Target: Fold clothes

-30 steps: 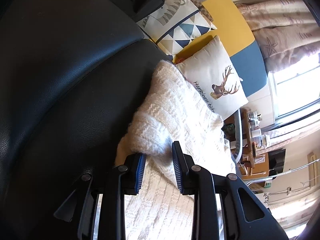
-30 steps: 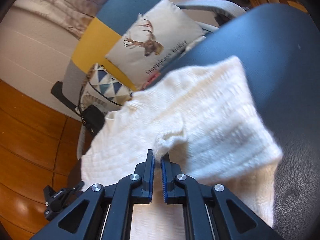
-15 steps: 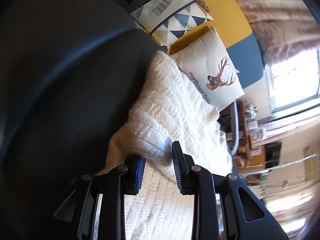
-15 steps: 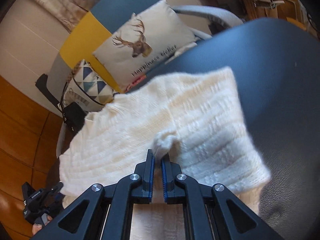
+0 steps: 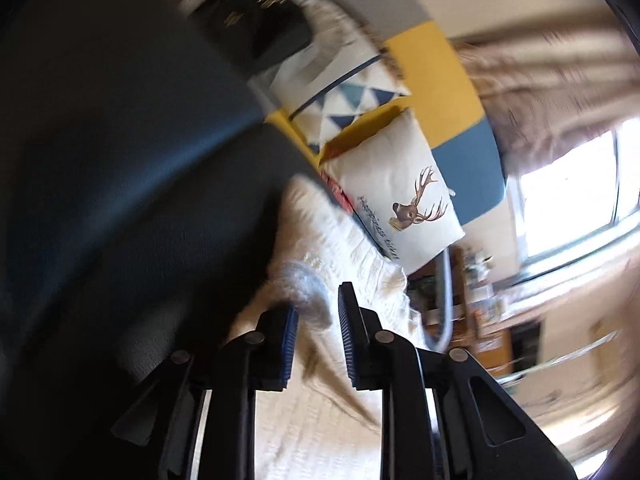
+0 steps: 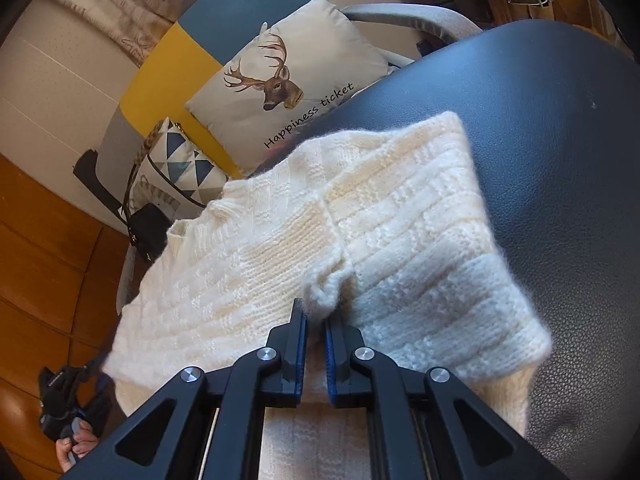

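A white knitted sweater (image 6: pixel 400 216) lies on a black leather seat (image 6: pixel 560 152). My right gripper (image 6: pixel 316 316) is shut on a bunched fold of the sweater where the sleeve meets the body. The sleeve cuff (image 6: pixel 472 312) hangs to the right. In the blurred left wrist view the sweater (image 5: pixel 344 248) shows again, and my left gripper (image 5: pixel 318 312) has its jaws a small way apart around a fold of the knit (image 5: pixel 308 292). I cannot tell if it grips it.
A deer cushion (image 6: pixel 288 92) and a triangle-pattern cushion (image 6: pixel 180 164) lean on a yellow, blue and grey backrest (image 6: pixel 160 80). A black bag (image 6: pixel 148 228) sits at the seat's far end. A grey armrest (image 6: pixel 404 20) and a bright window (image 5: pixel 568 184) are behind.
The left gripper swung fast, the view is blurred and rotated, and the sweater fold between its jaws looks smaller. The right gripper has kept its hold and lifted the fold a little.
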`<state>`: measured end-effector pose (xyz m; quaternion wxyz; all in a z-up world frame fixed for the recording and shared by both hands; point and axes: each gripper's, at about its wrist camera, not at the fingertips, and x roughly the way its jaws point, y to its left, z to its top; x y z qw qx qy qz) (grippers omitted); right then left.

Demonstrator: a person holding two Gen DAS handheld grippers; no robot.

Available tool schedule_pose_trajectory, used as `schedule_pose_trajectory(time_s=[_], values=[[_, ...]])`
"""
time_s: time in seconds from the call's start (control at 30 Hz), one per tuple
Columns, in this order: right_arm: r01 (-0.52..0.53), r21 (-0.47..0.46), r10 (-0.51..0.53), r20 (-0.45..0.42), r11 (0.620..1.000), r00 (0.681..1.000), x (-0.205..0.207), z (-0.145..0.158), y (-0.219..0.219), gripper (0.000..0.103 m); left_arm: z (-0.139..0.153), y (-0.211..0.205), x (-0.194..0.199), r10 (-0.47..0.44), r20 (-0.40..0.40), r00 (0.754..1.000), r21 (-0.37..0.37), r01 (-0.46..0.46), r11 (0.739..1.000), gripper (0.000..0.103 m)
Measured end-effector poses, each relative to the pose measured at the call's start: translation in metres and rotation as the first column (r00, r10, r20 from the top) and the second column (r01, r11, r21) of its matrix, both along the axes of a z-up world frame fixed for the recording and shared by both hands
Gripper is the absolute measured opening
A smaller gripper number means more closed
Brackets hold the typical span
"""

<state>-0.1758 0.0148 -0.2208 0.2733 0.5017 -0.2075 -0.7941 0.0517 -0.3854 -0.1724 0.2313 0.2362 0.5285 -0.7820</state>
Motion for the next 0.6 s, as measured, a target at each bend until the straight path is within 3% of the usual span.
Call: schedule_pose_trajectory(time_s=[0.1,0.17,0.23,0.4,0.5,0.6], values=[[0.004,-0.014,-0.004,-0.001,1.0,1.0,0.001,-0.003,0.002,0.006,-0.001,0.002,-0.007,0.002,0.082,0.997,-0.036,0.001,0.999,0.021],[0.003,-0.022,-0.003,0.0,1.0,1.0,0.001,-0.005,0.004,0.006,-0.022,-0.004,-0.004,0.024,0.124,0.992,0.057,-0.031,0.998,0.021],[0.004,-0.033,-0.004,0.005,0.999,1.0,0.0,-0.006,0.005,0.006,-0.036,-0.006,0.007,0.057,0.095,0.994,0.116,-0.068,0.991,0.02],[0.006,-0.047,-0.006,0.016,0.999,1.0,-0.003,-0.008,0.006,0.006,-0.037,-0.004,0.016,0.048,0.033,0.998,0.117,-0.052,0.992,0.02],[0.019,-0.091,-0.015,0.04,0.996,0.999,-0.004,-0.012,0.011,0.006,-0.042,-0.008,0.017,0.041,-0.023,0.999,0.182,-0.037,0.983,0.025],[0.031,-0.133,-0.022,0.066,0.991,0.998,-0.006,-0.016,0.016,0.006,-0.046,-0.012,0.014,0.076,-0.025,0.997,0.246,-0.067,0.967,0.027]])
